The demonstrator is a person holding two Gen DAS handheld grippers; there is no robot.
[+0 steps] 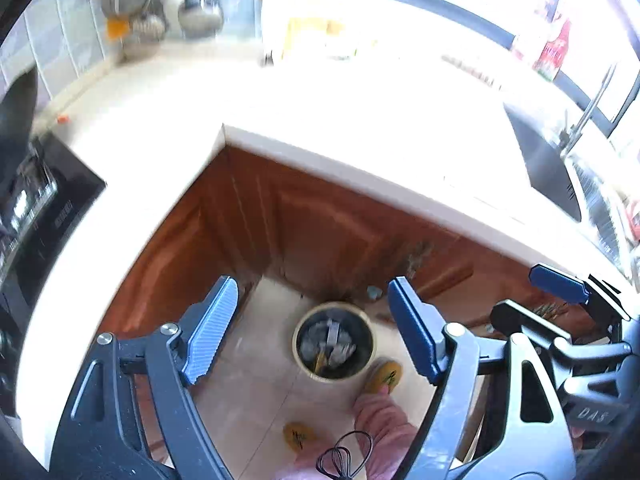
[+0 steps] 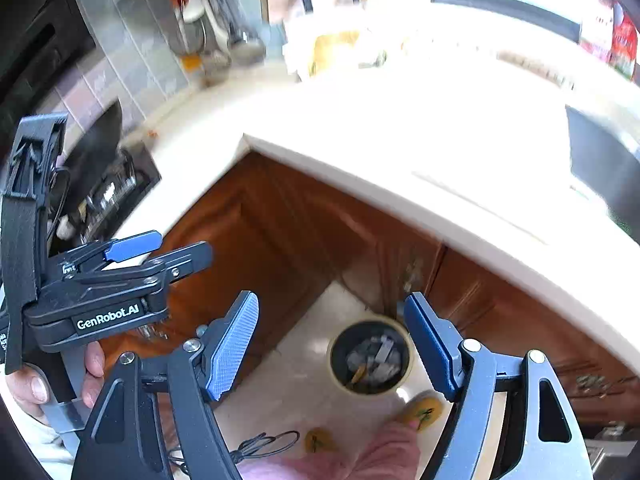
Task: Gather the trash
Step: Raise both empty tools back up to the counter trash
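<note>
Both your left gripper and right gripper had their jaws apart and empty. The trash bin sat on the floor far below, framed between each pair, neither hand clearly nearer; the tabletop lay beyond it.

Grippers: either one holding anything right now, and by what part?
Nothing held. Left gripper and right gripper both stand open and empty above the trash bin on the floor.
</note>
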